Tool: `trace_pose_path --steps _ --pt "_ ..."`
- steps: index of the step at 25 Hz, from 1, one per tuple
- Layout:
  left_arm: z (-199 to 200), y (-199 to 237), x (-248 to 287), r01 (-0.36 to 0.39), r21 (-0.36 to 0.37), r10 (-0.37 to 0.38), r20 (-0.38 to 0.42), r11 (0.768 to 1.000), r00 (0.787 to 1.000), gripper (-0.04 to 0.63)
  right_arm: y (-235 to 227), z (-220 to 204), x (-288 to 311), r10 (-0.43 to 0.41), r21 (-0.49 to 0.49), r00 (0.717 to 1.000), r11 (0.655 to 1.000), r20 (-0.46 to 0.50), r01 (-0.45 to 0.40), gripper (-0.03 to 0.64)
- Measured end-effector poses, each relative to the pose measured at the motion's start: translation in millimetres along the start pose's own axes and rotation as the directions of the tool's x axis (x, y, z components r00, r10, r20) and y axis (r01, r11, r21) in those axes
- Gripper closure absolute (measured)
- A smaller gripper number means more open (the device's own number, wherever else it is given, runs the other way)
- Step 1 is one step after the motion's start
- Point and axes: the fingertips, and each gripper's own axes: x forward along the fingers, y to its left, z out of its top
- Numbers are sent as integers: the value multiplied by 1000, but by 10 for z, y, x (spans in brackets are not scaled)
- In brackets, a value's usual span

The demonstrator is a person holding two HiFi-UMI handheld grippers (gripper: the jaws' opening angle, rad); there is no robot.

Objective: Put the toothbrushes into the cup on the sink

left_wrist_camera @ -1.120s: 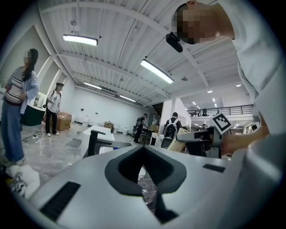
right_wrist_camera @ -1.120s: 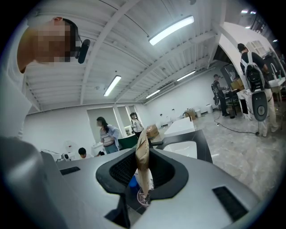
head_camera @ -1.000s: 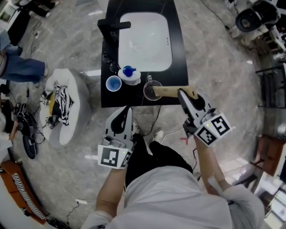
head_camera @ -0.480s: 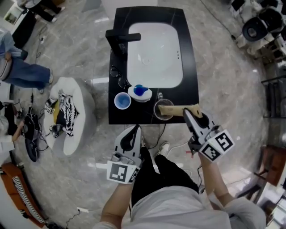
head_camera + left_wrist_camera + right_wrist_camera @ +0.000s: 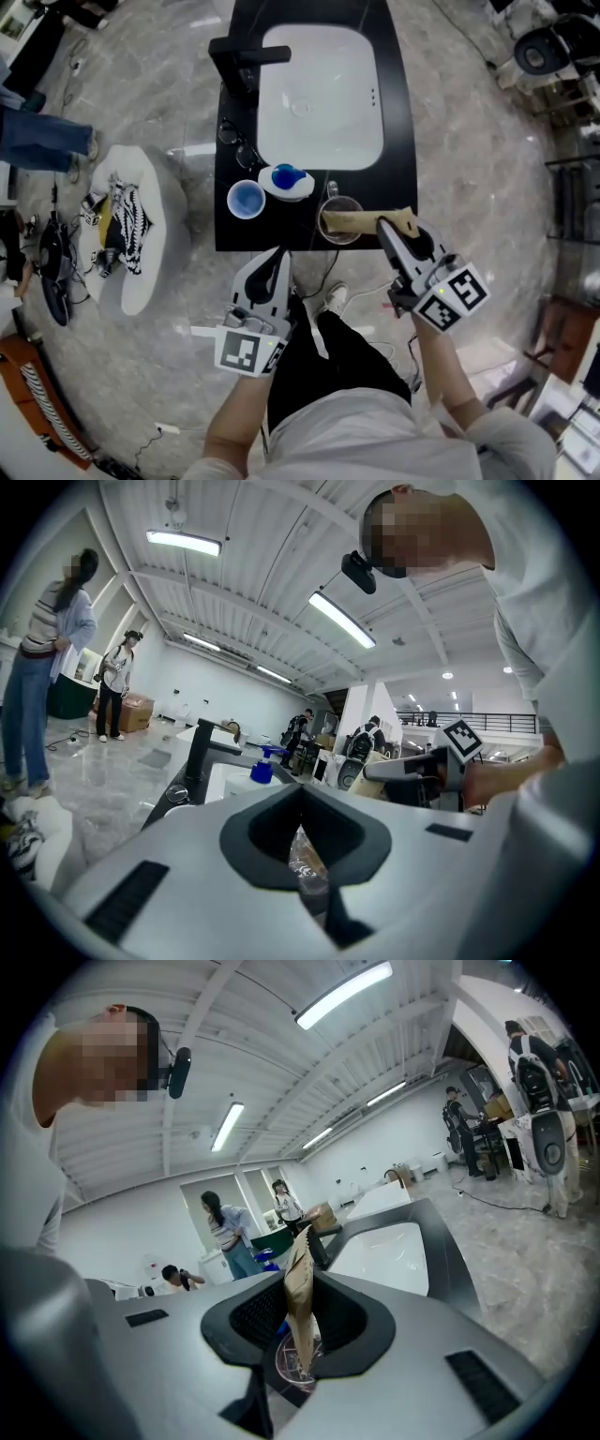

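Just beyond the right gripper (image 5: 387, 225), clamped on a paper-wrapped toothbrush (image 5: 361, 220), stands the cup (image 5: 330, 205); insertion seems in hand, next tipping the toothbrush's far end down inside. The left gripper (image 5: 277, 253) pinches a clear wrapper (image 5: 305, 855).

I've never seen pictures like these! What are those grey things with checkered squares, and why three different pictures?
No robot here: a person holds a grabbing tool, a claw, in each hand. The cubes with squares are part of the tools. The top-down picture comes from a camera on the person's head. The other two come from cameras riding on each claw, looking along its jaws. Below is a black counter with a white sink, a tap, a blue cup, a soap bottle and a glass cup. The right claw pinches a tan packet, likely a toothbrush, its far end over the glass cup. The left claw pinches something clear and crinkly; I can't tell what.
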Motion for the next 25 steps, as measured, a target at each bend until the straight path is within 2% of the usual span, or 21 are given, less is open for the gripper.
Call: trace_pose_path --steps 16,25 --pt "-300 113 26 0 -36 -1 -34 999 999 592 -166 -324 134 -11 48 1000 999 -7 11 522" --pt "-393 178 45 -7 -42 6 -41 999 999 592 -252 -320 204 -7 -8 1000 1000 -9 7 506"
